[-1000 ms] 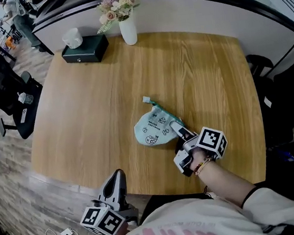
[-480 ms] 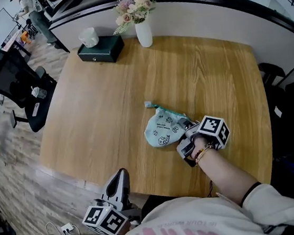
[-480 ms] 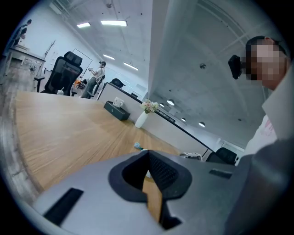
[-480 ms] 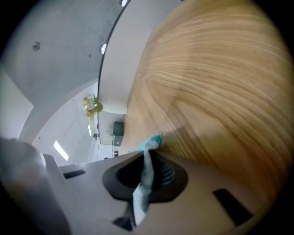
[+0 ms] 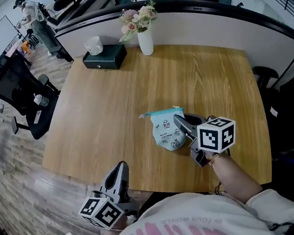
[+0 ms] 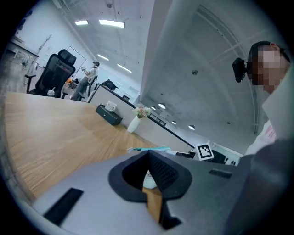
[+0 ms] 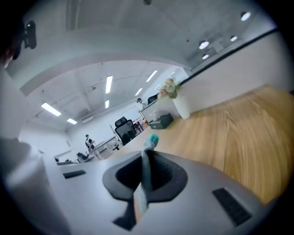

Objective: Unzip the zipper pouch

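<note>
The zipper pouch (image 5: pixel 167 132), pale blue with small prints and a teal zipper edge along its top, hangs just above the wooden table (image 5: pixel 108 108) at front centre-right. My right gripper (image 5: pixel 179 121) is shut on the right end of that top edge. In the right gripper view a thin teal strip of the pouch (image 7: pixel 146 151) is pinched between the shut right gripper (image 7: pixel 143 176) jaws. My left gripper (image 5: pixel 121 169) is shut and empty, off the table's front edge, left of and below the pouch. From the left gripper (image 6: pixel 149 176) view, the pouch's teal edge (image 6: pixel 149 149) shows just beyond the jaws.
A black tissue box (image 5: pixel 104 57) and a white vase of flowers (image 5: pixel 145 40) stand at the table's far edge. A black office chair (image 5: pixel 18 85) is on the floor to the left. The table's front edge (image 5: pixel 90 172) runs just ahead of the left gripper.
The right gripper rose and rolled, taking the pouch off the table so it now hangs upright. The left gripper rose slightly.
</note>
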`<state>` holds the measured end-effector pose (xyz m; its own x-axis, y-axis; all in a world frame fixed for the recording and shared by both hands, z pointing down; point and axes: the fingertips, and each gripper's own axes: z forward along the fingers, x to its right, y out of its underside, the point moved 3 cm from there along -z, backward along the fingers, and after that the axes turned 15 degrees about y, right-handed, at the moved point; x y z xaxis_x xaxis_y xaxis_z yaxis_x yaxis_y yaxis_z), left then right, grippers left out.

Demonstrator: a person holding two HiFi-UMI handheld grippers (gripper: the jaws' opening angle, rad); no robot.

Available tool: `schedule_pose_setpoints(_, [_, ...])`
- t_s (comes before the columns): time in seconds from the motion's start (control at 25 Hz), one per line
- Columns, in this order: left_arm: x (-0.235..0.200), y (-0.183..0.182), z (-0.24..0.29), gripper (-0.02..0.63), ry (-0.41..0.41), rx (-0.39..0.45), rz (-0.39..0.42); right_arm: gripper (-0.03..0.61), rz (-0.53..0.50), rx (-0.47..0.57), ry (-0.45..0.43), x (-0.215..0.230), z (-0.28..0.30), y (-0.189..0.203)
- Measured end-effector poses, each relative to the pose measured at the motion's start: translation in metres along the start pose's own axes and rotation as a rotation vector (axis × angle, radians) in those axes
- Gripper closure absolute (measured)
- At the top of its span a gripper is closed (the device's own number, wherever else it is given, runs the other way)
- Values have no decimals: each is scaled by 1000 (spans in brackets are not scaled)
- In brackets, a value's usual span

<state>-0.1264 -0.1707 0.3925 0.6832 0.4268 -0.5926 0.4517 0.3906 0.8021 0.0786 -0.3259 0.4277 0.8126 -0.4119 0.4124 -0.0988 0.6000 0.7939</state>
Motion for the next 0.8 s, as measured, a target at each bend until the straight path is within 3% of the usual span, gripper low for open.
schedule_pose_setpoints(0.2, [5, -33, -5, 612, 155, 19, -19, 580, -267, 66, -7, -56, -46, -20])
schedule_pose_setpoints(0.4, [27, -65, -5, 612, 400, 8, -60, 580, -451, 177, -10, -115, -93, -31])
schedule_pose_setpoints(0.64, [74, -86, -13, 491, 711, -24, -159, 580, -661, 236, 3, -187, -129, -16])
schedule_pose_setpoints(0.72, [84, -93, -26, 492, 769, -15, -194, 580, -707, 230, 7, -208, -134, -5])
schedule_pose_setpoints(0.8, [87, -96, -36, 482, 768, -17, -193, 580, -749, 224, 6, -224, -134, 5])
